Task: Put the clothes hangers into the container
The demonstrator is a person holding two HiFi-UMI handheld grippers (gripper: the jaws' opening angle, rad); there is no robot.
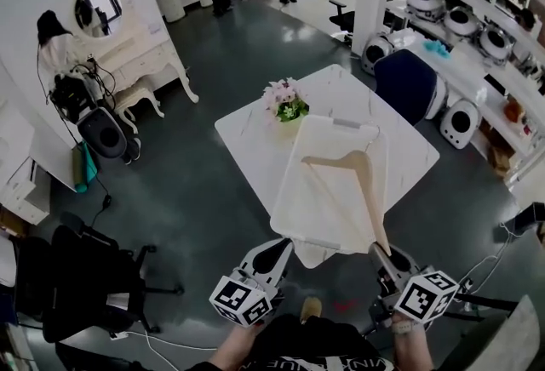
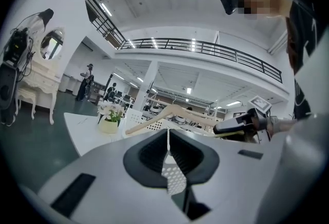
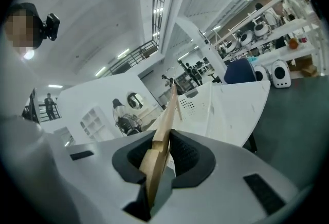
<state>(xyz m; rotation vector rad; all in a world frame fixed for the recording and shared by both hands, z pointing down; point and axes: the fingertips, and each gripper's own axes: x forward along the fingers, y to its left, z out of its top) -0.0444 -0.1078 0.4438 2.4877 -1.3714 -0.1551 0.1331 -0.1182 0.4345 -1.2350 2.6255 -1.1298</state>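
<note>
right gripper (image 1: 381,252) is clamped on the tip of one arm of the pale wooden clothes hanger (image 1: 364,182). the rest reaches out ahead of its jaws, across the open top of the white perforated plastic container (image 1: 294,169); we can't tell if it touches bottom. left gripper (image 1: 274,252) is pinched shut on that container's near wall. we judge the hanger light, rigid and smooth. held this far out it may swing, so a grip nearer the shoulder looks steadier.
</note>
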